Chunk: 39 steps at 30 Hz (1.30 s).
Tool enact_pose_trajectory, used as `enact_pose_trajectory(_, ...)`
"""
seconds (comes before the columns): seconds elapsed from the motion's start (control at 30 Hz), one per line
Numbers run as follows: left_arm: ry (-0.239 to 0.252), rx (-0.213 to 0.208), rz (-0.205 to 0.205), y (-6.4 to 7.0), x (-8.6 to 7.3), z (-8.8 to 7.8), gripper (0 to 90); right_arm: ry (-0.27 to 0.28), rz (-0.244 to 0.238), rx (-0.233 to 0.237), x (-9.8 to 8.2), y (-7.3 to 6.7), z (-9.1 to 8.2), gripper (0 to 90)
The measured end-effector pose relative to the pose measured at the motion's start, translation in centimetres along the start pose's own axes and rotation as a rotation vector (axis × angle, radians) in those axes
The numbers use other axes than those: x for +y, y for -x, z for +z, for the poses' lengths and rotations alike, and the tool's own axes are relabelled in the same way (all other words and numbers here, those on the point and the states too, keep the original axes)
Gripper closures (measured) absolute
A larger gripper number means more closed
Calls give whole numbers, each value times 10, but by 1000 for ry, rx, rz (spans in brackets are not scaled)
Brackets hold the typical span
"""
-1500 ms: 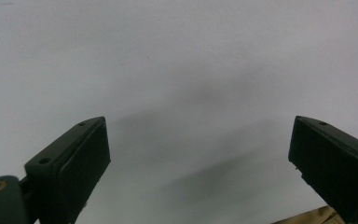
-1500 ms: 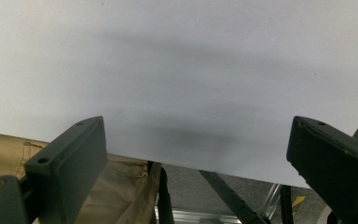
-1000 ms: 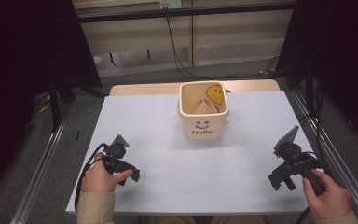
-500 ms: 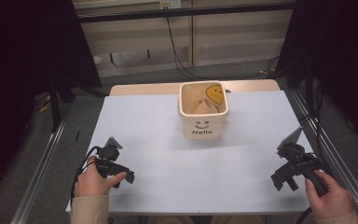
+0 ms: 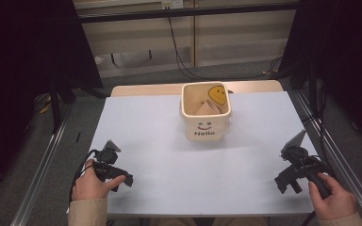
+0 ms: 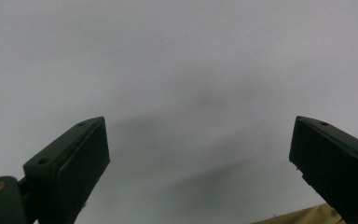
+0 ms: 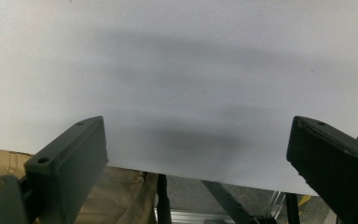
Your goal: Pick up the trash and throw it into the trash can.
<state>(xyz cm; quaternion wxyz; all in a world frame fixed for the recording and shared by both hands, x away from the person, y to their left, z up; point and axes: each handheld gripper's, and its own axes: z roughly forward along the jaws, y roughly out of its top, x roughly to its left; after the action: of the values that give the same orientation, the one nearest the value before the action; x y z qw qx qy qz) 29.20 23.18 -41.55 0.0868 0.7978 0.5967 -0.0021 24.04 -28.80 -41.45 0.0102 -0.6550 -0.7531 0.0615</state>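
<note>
High view: white table (image 5: 179, 155), cream tub (image 5: 205, 113) toward the far middle, smiley and "Hello" printed on its near side. Inside — a yellow smiley disc (image 5: 218, 94) leaning against the far right wall, and a tan wedge-shaped piece (image 5: 206, 108) beside it; what that piece is, cannot tell. Standing upright, well apart from both grippers.

Left gripper (image 5: 122, 180) near the table's front left corner, held in the left hand (image 5: 93, 184), jaws aimed toward the table's near edge and rightward, grey plate tilted up behind. Black cable looping off to the left of the hand.

Right gripper (image 5: 287, 183) near the front right corner, held in the right hand (image 5: 332, 200), grey plate raised at its far end, jaws pointed down and toward the near edge.

Left gripper view: two black jaws spread wide at either side of the frame, released, nothing between them but bare white tabletop and soft shadow; a sliver of beige sleeve (image 6: 298, 217) at the bottom right.

Right gripper view: same wide spread — released, gripping nothing. White table surface ahead, its near edge crossing low, beige clothing (image 7: 121, 196) and dark frame bars (image 7: 223, 198) below it.
</note>
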Motion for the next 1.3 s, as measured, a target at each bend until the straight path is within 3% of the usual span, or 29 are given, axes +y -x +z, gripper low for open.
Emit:
enact_pose_trajectory(0.27,-13,5,24,1,1,2,47,-3,-3,-4,0,-1,1,51)
enact_pose_trajectory(1.3,-10,7,38,6,3,4,47,-2,-9,2,1,-3,2,51)
